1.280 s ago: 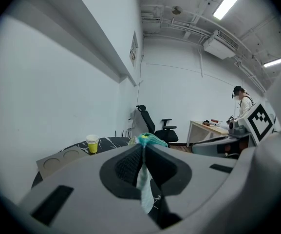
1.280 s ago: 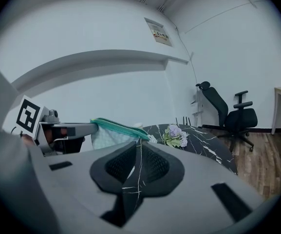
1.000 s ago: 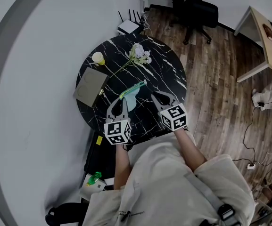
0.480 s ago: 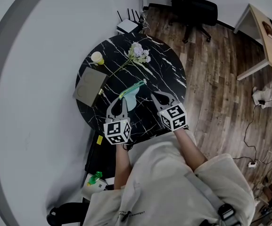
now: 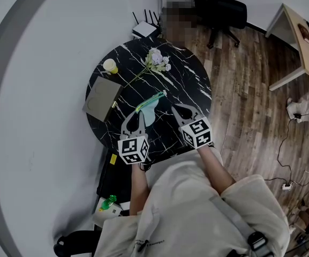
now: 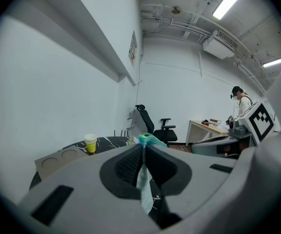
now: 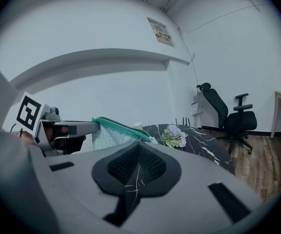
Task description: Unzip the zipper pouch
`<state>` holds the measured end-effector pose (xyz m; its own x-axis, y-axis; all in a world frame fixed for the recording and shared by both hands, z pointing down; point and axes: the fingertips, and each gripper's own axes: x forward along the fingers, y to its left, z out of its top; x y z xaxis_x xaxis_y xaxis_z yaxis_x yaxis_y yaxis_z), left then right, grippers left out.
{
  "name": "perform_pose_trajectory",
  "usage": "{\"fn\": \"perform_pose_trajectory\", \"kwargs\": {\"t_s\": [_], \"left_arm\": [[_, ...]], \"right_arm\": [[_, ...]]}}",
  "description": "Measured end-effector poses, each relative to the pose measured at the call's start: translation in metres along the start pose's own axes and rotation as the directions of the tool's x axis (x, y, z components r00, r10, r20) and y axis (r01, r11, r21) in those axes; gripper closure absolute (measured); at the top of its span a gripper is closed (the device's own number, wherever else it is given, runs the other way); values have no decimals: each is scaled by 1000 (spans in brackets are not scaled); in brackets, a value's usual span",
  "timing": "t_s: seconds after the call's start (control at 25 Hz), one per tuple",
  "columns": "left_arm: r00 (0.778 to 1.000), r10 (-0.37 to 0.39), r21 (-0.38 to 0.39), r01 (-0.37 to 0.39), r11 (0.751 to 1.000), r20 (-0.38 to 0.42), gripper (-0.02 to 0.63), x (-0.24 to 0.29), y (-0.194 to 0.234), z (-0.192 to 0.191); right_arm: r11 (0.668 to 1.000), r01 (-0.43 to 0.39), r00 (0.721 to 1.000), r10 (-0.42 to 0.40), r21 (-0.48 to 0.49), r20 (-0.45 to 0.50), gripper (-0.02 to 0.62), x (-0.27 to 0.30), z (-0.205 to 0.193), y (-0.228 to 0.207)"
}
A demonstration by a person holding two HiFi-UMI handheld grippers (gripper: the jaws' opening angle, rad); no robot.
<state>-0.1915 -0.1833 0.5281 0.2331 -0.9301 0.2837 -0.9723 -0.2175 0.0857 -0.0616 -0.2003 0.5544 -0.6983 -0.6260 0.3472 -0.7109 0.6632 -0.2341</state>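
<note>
Teal zipper pouch (image 5: pixel 151 104) pinched in left gripper (image 5: pixel 138 114); right gripper (image 5: pixel 176 110) closed, empty, beside pouch, over black marble table (image 5: pixel 189 74).

Head view: soft, even indoor light, colours washed nearly grey, no hard shadows; the fisheye lens bends the wall (image 5: pixel 36 90) at left into a broad arc. Left gripper view: a ceiling strip light (image 6: pixel 232 1) at upper right blows out white; the left gripper (image 6: pixel 143 149), near the lens, is soft; black vignette all round. Right gripper view: flat, paler light; the right gripper (image 7: pixel 139 144) is blurred up close, the far room clearer; corners black.
</note>
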Motion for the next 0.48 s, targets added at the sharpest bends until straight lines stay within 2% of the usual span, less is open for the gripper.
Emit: {"fn": "perform_pose_trajectory", "kwargs": {"t_s": [0.48], "left_arm": [[1000,-25,6,25,1000,-12,569,2,-3,-3]], "right_arm": [[1000,-10,1000,10,-4,-12,588,3,-2,3]]}}
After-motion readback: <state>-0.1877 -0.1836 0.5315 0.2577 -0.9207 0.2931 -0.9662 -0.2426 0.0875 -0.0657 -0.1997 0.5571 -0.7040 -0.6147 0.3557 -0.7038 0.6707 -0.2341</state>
